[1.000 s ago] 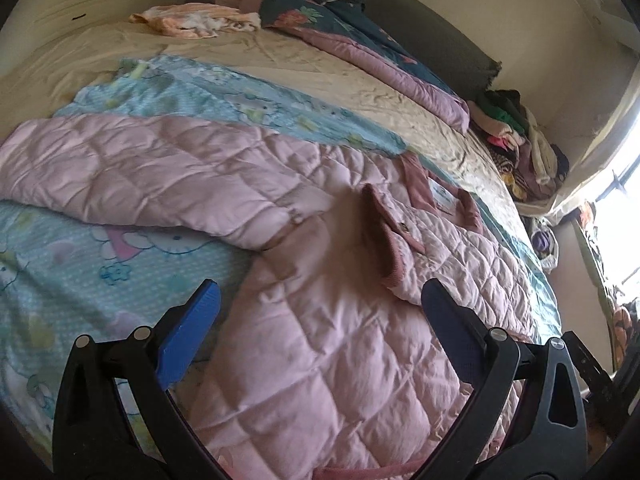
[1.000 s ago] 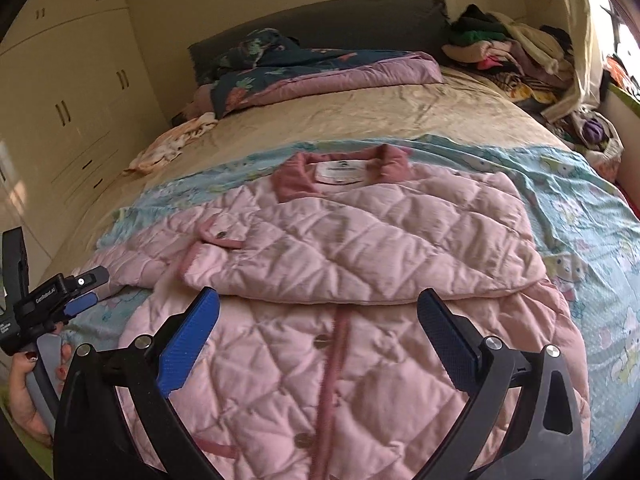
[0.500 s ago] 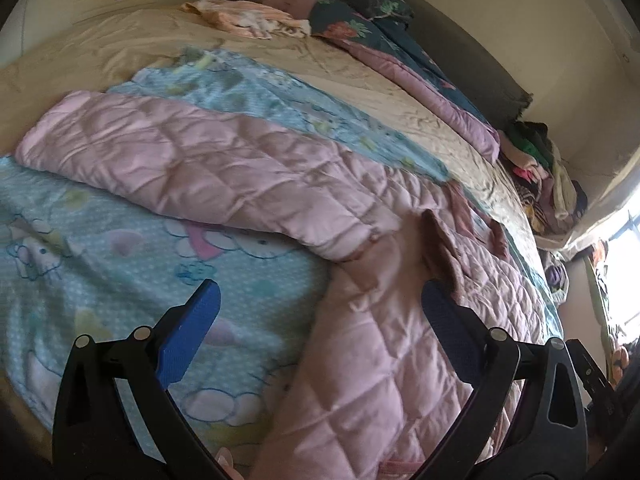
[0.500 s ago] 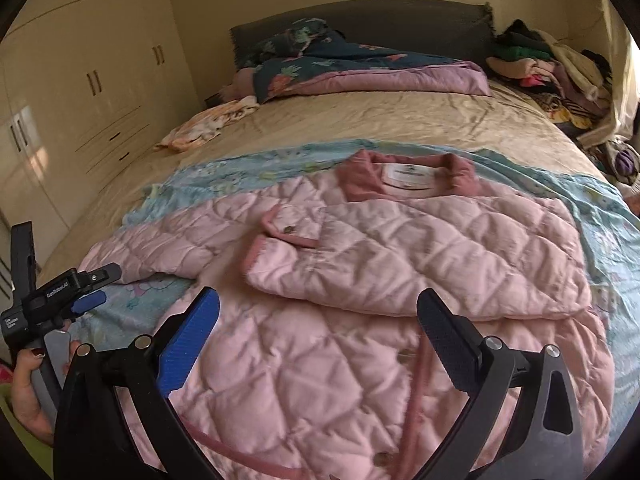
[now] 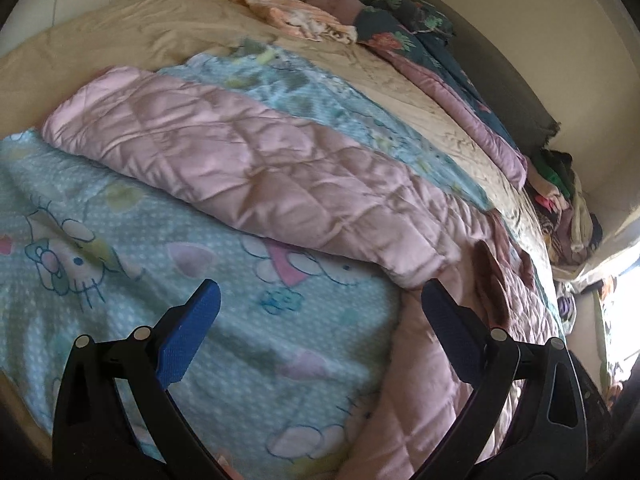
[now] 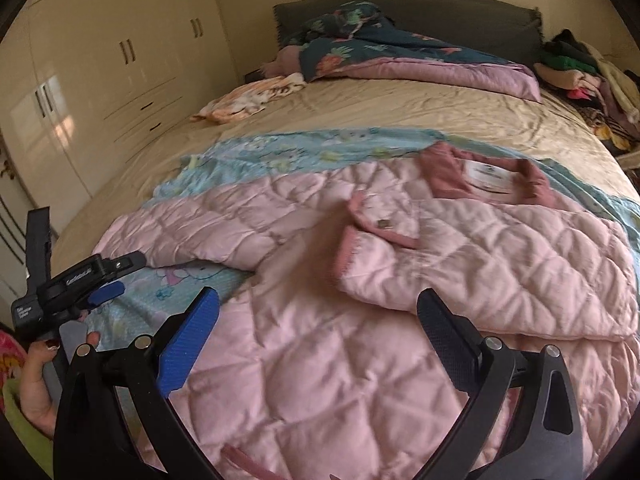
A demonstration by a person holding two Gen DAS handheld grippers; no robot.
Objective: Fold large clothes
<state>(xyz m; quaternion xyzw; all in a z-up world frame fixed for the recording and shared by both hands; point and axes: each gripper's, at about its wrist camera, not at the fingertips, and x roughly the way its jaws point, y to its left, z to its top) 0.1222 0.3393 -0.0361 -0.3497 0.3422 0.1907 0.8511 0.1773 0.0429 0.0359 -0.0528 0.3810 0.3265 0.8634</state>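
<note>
Bed with pink quilted jacket spread flat, left gripper and right gripper jaws wide apart, holding nothing

collar label print blurred, nothing readable

Left claw at 6 o'clock, fingers spread wide, gripping nothing, over cartoon blanket. Pink quilted jacket toward 4 o'clock, sleeve stretching to 10 o'clock. Clothes pile at 3 o'clock.
</note>
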